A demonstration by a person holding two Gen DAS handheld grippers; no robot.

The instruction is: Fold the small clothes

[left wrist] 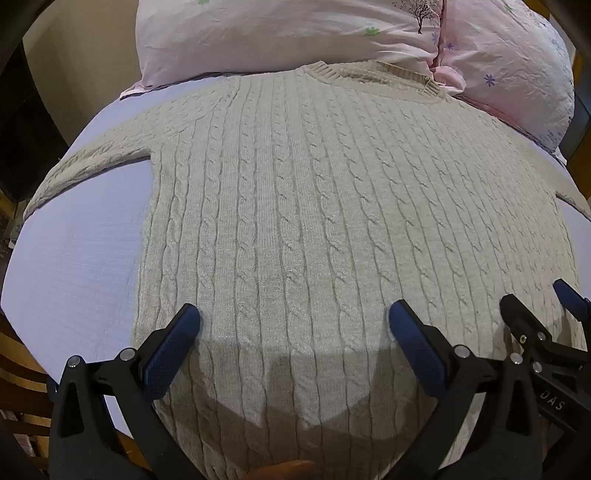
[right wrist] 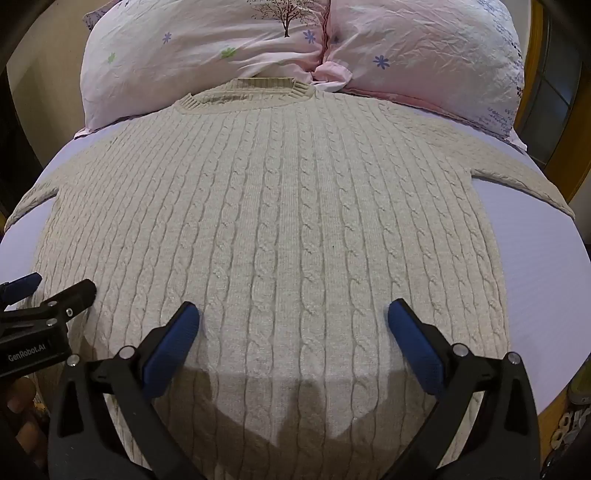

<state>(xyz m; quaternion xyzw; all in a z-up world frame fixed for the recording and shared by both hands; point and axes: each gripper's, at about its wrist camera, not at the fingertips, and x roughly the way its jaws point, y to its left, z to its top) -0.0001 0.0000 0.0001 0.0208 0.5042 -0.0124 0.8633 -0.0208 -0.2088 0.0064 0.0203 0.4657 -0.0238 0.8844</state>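
A cream cable-knit sweater lies flat, front up, on a pale lilac bed sheet, collar at the far end, sleeves spread out to both sides. It also fills the right wrist view. My left gripper is open and empty, hovering over the sweater's lower left part. My right gripper is open and empty over the lower right part. The right gripper also shows at the right edge of the left wrist view; the left gripper shows at the left edge of the right wrist view.
Two pink flowered pillows lie against the sweater's collar at the far end. Bare sheet lies on either side of the sweater. A wooden bed frame shows at the lower left.
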